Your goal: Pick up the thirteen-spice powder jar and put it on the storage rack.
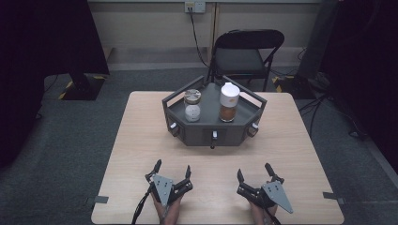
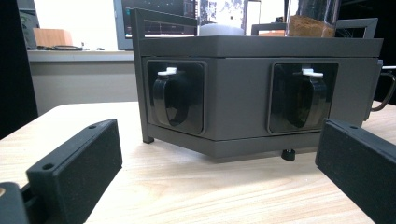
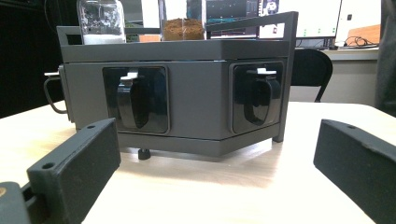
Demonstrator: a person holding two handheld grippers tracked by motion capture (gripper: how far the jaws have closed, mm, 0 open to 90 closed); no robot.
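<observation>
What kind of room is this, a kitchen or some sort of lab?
Probably a lab or recording room, not a kitchen: a bare table on grey carpet, a folding chair, computer monitors behind, and hand-held grippers with cables.

A rack (image 1: 213, 123) sat mid-counter (image 1: 141, 140), two jars on top (one (image 1: 192, 105) left of the other (image 1: 229, 101)). A chair (image 1: 244, 56) stood behind the counter; both grippers lay before the rack.
</observation>
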